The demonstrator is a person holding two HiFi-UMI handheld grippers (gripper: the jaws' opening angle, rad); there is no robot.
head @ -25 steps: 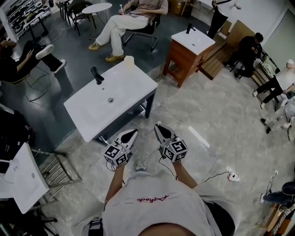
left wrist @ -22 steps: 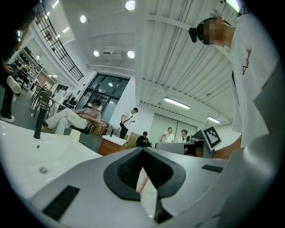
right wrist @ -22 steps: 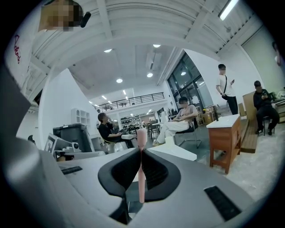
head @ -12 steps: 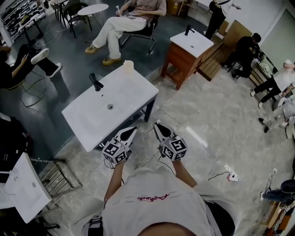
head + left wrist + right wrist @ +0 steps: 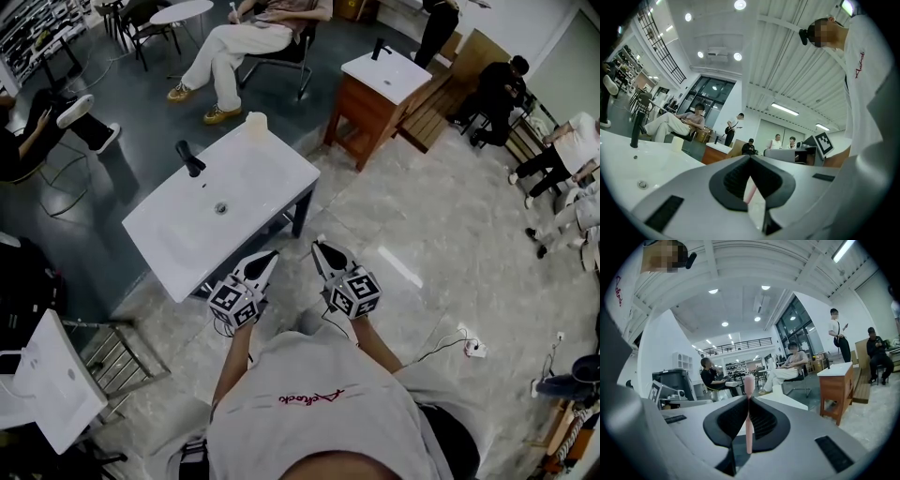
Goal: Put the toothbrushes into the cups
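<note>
**Both tools clamped on brushes, just short of the bench**

The right tool [image 5: 749, 399] is closed on a pink toothbrush [image 5: 748, 384]. The brush stands upright between the pads, with its top poking just above them. The left tool [image 5: 750, 157] is closed too. A thin pink handle [image 5: 750, 193] shows slanted in the gap below its pads, but too little of it is visible to tell more.

In the head view both tools are held level and side by side in front of the person, tips towards the white bench [image 5: 267, 183]. The left tool is just beside the bench's near edge, and the right one is over the floor next to it. A pale cup [image 5: 255, 123] stands at the bench's far corner, along the same edge as a black tap [image 5: 190, 157]. It is well apart from both tools.
</note>
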